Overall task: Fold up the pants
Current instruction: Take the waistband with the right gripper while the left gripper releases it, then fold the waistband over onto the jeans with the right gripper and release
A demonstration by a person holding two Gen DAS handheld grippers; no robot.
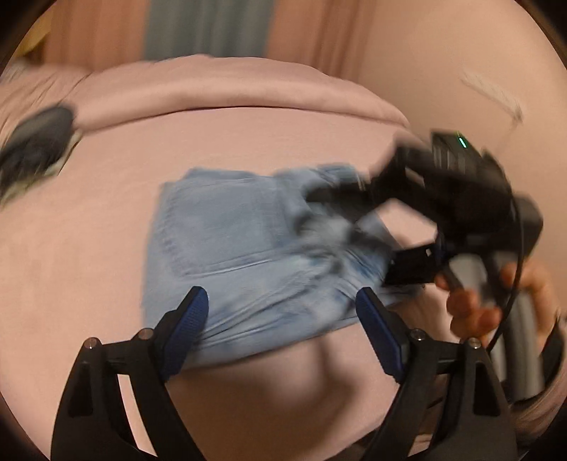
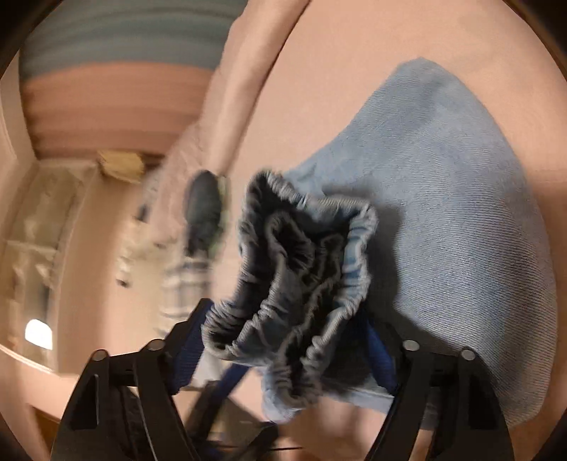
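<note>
Light blue denim pants (image 1: 226,227) lie folded into a rough rectangle on a pink bed sheet (image 1: 88,266). My left gripper (image 1: 283,312) hovers over their near edge with its blue pads (image 1: 187,329) set wide apart and nothing pinched: it is open. From the right, my right gripper (image 1: 336,212) reaches onto the pants' right end, a hand (image 1: 471,305) on its handle. In the right wrist view the pants (image 2: 443,212) spread away to the right. Their gathered elastic waistband (image 2: 304,269) bunches loosely between the spread fingers of my right gripper (image 2: 283,319), which is open. Blur hides fine detail.
A rolled pink blanket (image 1: 230,95) runs along the back of the bed. A dark item with a green edge (image 1: 35,149) (image 2: 205,209) lies at the far left, beside a striped cloth (image 2: 187,283). Pink and grey-blue curtains (image 1: 209,28) hang behind.
</note>
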